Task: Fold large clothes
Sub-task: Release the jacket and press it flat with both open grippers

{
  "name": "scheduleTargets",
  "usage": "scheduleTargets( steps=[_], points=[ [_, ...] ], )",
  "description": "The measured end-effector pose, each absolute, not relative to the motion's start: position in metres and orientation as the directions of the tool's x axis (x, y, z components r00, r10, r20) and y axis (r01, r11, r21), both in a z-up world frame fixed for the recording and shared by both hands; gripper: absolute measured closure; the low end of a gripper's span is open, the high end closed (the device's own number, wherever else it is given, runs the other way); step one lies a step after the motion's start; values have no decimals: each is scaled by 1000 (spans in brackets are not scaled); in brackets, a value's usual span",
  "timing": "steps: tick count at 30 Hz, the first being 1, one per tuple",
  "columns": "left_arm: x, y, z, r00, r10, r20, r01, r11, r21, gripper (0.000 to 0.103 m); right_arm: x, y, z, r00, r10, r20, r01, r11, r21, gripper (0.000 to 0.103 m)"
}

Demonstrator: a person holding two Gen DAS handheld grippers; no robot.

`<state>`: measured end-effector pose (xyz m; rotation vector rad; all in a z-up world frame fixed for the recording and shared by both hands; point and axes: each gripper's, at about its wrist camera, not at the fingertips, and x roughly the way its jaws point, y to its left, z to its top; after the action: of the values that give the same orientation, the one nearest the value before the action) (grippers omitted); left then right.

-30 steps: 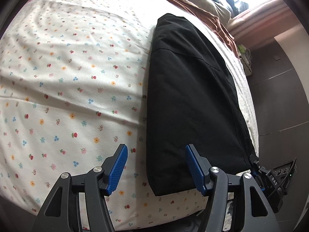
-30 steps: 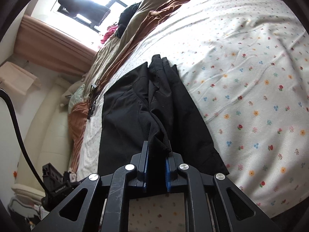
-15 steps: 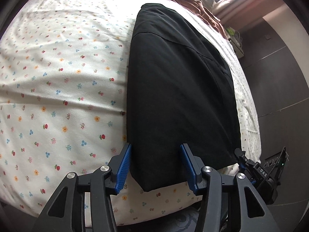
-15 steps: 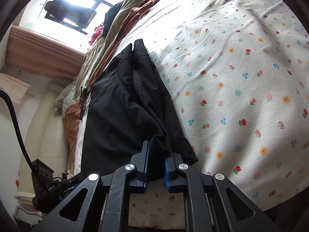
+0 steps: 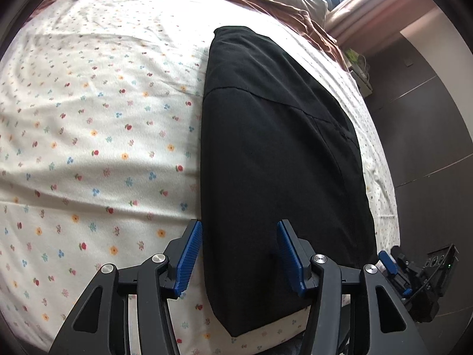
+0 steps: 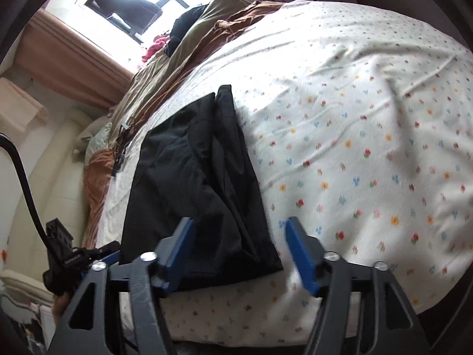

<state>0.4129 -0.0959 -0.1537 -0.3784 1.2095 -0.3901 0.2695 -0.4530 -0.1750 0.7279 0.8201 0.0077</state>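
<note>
black garment [image 5: 275,159] on floral sheet [image 5: 97,136] | brown blanket [image 6: 165,88] beyond | left tongs [image 5: 239,254] apart | right tongs [image 6: 241,254] just parted

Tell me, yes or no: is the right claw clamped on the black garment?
No: the right claw stands open, its pads clear of the black garment lying on the bed.

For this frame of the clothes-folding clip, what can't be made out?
- What kind of garment the folded black garment is: both views, its dark cloth swallows detail.
- Flower print on the sheet: right wrist view, smeared by motion.
- Clothes heaped by the window: right wrist view, small and lost in glare.
</note>
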Motion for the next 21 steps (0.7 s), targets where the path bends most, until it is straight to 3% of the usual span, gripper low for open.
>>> scheduleTargets(
  steps=[9, 21],
  points=[
    [459, -103, -155, 318, -471, -823, 85, 878, -470, 48, 350, -466, -173, 633, 374, -678, 158, 795, 585, 20],
    [513, -111, -164, 323, -461, -826, 92, 884, -458, 48, 457, -475, -222, 514, 547, -661, 96, 729, 678, 19]
  ],
)
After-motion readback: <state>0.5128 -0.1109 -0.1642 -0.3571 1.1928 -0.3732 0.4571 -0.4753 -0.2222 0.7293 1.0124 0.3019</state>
